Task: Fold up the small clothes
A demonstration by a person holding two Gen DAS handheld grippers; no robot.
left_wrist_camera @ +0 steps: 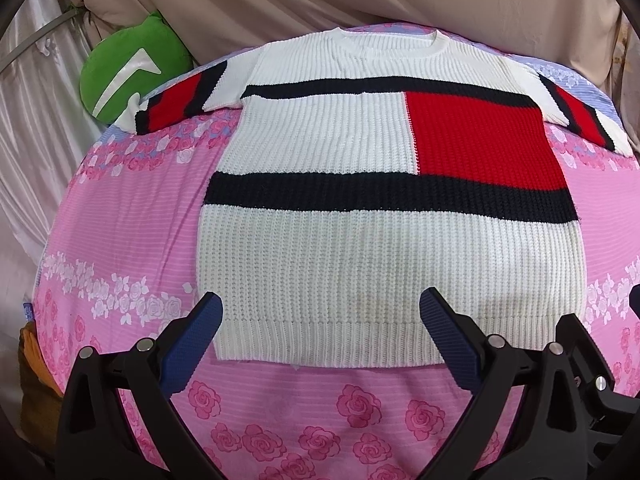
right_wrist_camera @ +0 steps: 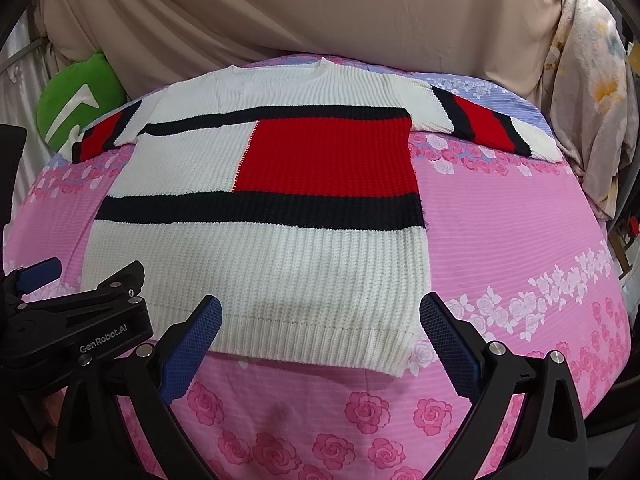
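Sweater: a ribbed knit sweater is laid flat and unfolded on the bed, face up, with the neckline at the far end and the ribbed hem at the near end. Its body is white, crossed by two black bands, with a red block set between them on the right side.
Sleeves: both short sleeves are spread out to the sides at the far end; each is banded in white, black and red.
Hem: the near edge is seen lying straight across, just beyond the fingertips of both grippers.
Left gripper: the left gripper is held above the near left part of the hem with its blue-padded fingers spread wide; nothing is gripped between them. In the right wrist view its black body is seen at the left edge, printed "GenRobot.AI".
Right gripper: the right gripper is held above the near right part of the hem, its fingers likewise parted wide and nothing is clasped. Whether the pads touch the fabric cannot be told.
Bedsheet: the sweater is carried by a pink bedsheet printed with rows of roses; a lilac band is seen at the far end.
Cushion: a green cushion with a white mark is placed at the far left, beside the left sleeve.
Backdrop: a beige draped cloth is hung behind the bed.
Far right: a floral printed cloth is seen bunched beside the right sleeve.
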